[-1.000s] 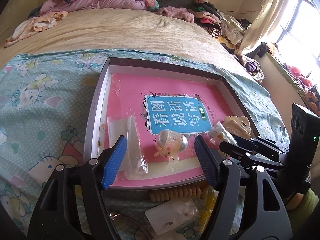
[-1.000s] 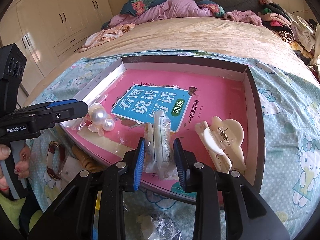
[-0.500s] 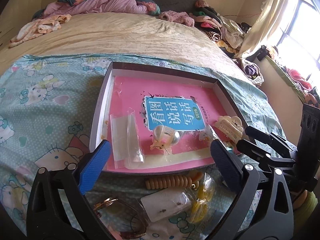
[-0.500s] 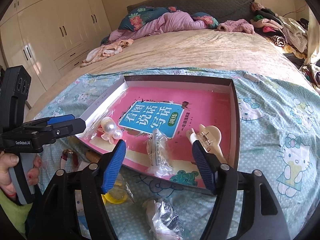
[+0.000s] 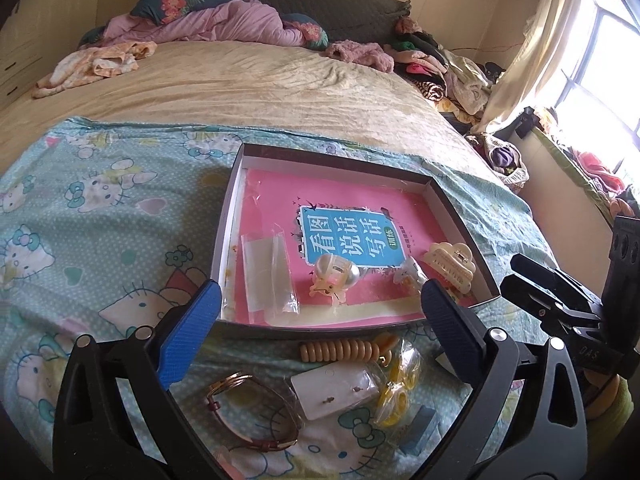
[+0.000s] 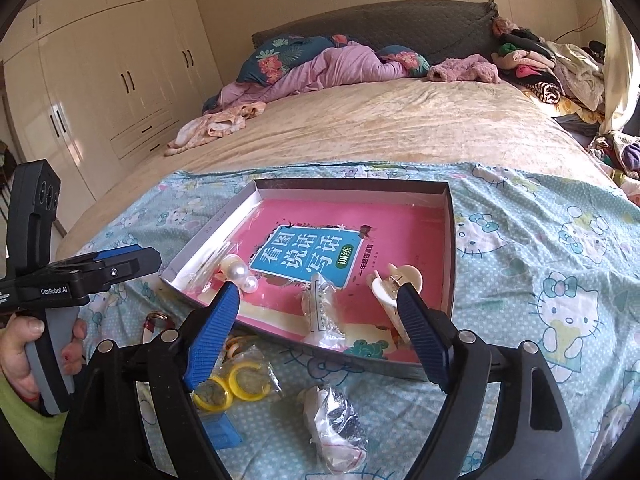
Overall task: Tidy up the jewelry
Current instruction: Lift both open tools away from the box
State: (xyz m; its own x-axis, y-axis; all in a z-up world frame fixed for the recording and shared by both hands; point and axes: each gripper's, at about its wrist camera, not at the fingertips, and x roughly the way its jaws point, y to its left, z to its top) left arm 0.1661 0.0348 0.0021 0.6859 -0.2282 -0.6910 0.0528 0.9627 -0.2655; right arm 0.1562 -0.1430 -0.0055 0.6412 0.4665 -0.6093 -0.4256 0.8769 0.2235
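Observation:
A shallow box tray (image 5: 231, 216) with a pink book as its floor lies on the bed. In it are a pearl hair clip (image 5: 334, 274), a clear flat bag (image 5: 268, 272), a small bagged chain (image 6: 324, 312) and a cream claw clip (image 6: 394, 284). My left gripper (image 5: 320, 286) hovers open above the tray's near edge, holding nothing. My right gripper (image 6: 318, 296) hangs above the bagged chain with its jaws still opening; the pads touch nothing.
In front of the tray, on the cartoon-cat sheet (image 5: 100, 220), lie a wooden coil tie (image 5: 340, 351), an earring card (image 5: 332, 390), bagged yellow rings (image 6: 236, 384), a red-strap bracelet (image 5: 248, 412) and a crumpled bag (image 6: 336, 424). A hand (image 6: 24, 344) holds the left gripper's handle.
The right gripper let go of the bagged chain, which now lies in the tray, and its jaws spread. The left jaws widened too. Both grippers drew back and up from the tray.

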